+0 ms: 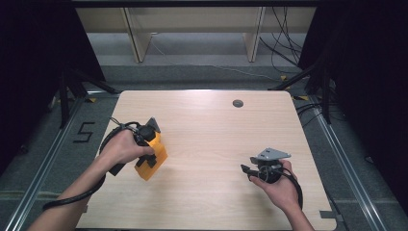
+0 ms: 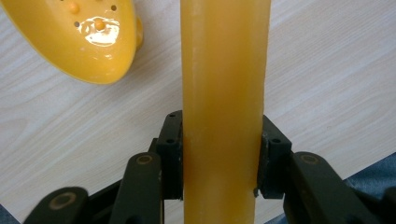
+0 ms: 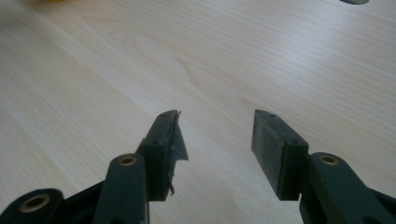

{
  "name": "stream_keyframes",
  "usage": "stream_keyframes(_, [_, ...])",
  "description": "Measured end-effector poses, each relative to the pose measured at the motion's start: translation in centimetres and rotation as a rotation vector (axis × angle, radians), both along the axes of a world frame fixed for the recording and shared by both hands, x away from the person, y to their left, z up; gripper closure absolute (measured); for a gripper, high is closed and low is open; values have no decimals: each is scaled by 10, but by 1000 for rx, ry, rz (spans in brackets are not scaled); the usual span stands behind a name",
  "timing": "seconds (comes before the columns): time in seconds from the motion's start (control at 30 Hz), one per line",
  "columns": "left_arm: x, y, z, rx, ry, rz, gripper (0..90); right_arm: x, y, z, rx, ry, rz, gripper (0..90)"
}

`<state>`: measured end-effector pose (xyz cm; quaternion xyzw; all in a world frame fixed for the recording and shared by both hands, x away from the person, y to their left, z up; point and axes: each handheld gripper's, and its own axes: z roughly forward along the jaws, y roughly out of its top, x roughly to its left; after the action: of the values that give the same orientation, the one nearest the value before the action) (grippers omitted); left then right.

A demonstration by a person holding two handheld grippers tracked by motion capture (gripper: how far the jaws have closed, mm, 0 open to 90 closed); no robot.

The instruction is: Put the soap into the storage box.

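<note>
An orange-yellow plastic object (image 1: 160, 153) sits at the left of the wooden table (image 1: 211, 139), with my left gripper (image 1: 147, 160) shut on it. In the left gripper view a long flat orange bar (image 2: 224, 70) is clamped between the two pads of the left gripper (image 2: 219, 135). A glossy yellow rounded shell with small dots (image 2: 81, 37) lies on the table just beyond; I cannot tell whether it joins the bar. My right gripper (image 1: 246, 169) is held low at the table's right side. In the right gripper view the right gripper (image 3: 217, 114) is open over bare wood.
A small grey round cap (image 1: 237, 103) is set into the table near its far edge. Beyond the table stand pale shelf legs (image 1: 137, 38), and loose cables (image 1: 284, 53) run on the floor. Black stands (image 1: 72, 86) flank the far corners.
</note>
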<state>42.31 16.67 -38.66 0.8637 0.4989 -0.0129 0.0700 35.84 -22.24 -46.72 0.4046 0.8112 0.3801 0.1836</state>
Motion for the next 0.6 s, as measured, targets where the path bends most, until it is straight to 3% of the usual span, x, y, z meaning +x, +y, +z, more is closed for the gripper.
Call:
stream_keyframes(0.27, [6,2,3,2,0,20,606,0,0,0,-1,-2,-1,517])
stream_keyframes(0.37, [8,3,5,11,18,12,606,1,-1,-1,-10,-12,7,517])
stream_keyframes(0.43, [8,3,4,3,-1,24,606,1,-1,-1,-8,-12,6,517])
stream_keyframes(0.6, [10,4,7,0,-5,30,606,0,-1,0,-1,1,0,517])
